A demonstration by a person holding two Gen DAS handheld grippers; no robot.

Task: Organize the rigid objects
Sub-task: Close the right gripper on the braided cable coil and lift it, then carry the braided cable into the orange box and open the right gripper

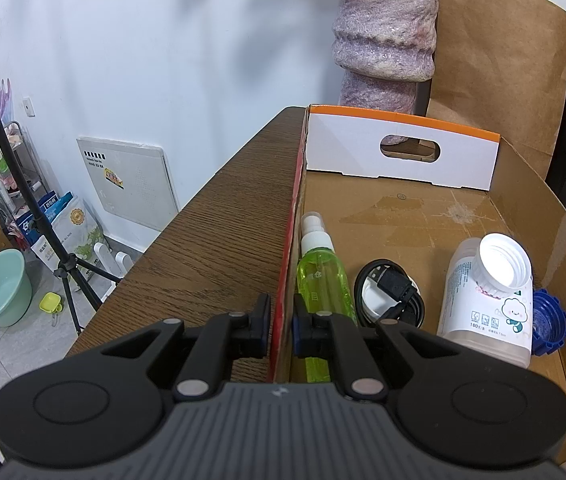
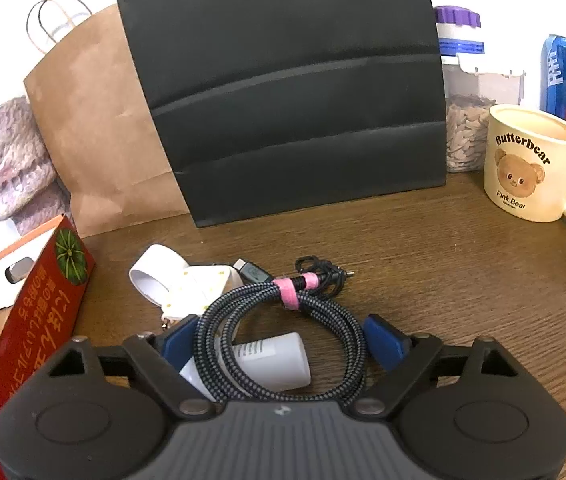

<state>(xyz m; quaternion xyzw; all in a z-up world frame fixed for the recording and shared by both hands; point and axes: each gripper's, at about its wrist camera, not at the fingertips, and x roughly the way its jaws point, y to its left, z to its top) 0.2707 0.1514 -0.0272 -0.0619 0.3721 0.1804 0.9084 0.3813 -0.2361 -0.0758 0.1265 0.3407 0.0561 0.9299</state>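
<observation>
In the left wrist view my left gripper [image 1: 282, 320] is shut on the red left wall [image 1: 286, 264] of an open cardboard box [image 1: 403, 152]. In the box lie a green spray bottle [image 1: 321, 272], a black coiled cable [image 1: 391, 292], a white open bottle [image 1: 491, 304] and a blue cap [image 1: 549, 320]. In the right wrist view my right gripper [image 2: 283, 340] stands wide around a braided cable coil [image 2: 255, 293] bound with a pink strap [image 2: 289, 292]. Its blue pads [image 2: 383, 340] sit close beside the coil, and no squeeze shows. A small white bottle [image 2: 271, 364] lies under the coil.
A white plug [image 2: 199, 284] and a white tape roll [image 2: 151, 272] lie beyond the coil, beside the box [image 2: 43, 320]. At the table's back stand a black bag [image 2: 291, 100], a brown paper bag [image 2: 95, 120], a seed jar [image 2: 467, 136] and a bear mug [image 2: 531, 164].
</observation>
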